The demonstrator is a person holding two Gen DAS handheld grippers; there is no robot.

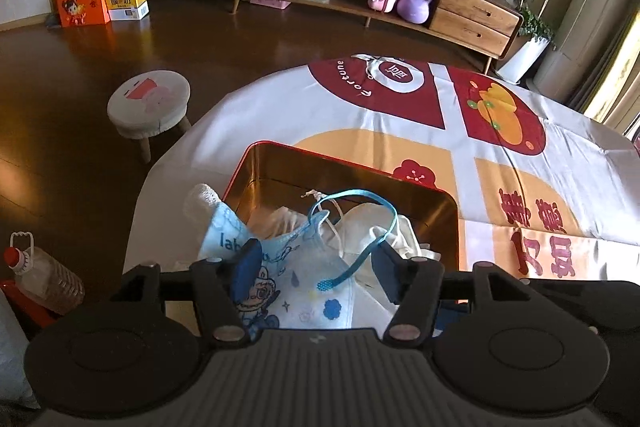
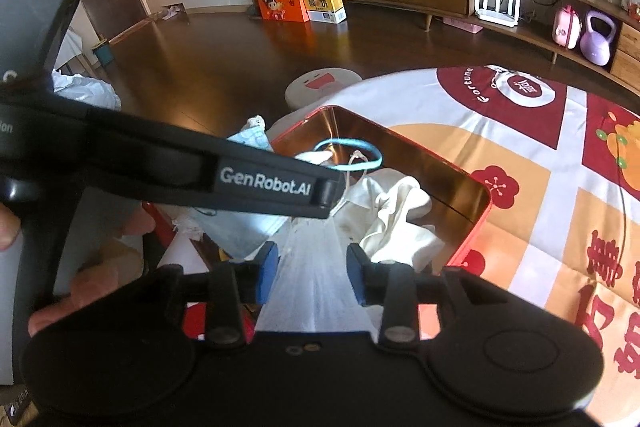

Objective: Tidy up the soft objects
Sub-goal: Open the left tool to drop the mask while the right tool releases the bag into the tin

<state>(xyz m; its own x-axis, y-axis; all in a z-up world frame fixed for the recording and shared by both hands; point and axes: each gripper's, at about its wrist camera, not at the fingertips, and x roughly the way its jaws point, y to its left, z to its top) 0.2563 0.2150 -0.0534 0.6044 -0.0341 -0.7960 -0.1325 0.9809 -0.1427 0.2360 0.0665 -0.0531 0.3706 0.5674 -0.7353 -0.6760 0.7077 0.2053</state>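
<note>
The left tool (image 1: 316, 269), spread, straddles the blue mask (image 1: 288, 267) at the tin's (image 1: 344, 163) six o'clock rim; the right tool (image 2: 312, 269), spread, flanks white gauze (image 2: 316, 279).

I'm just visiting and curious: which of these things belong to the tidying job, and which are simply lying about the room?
Part of the job:
- red tin
- blue printed face mask
- cream cloth
- white gauzy cloth

Just lying about:
- round stool
- purple kettlebell
- orange gift box
- oil bottle

"GenRobot.AI" on left gripper (image 2: 276, 183); "Fortune" on tablecloth (image 1: 360, 131)
</note>
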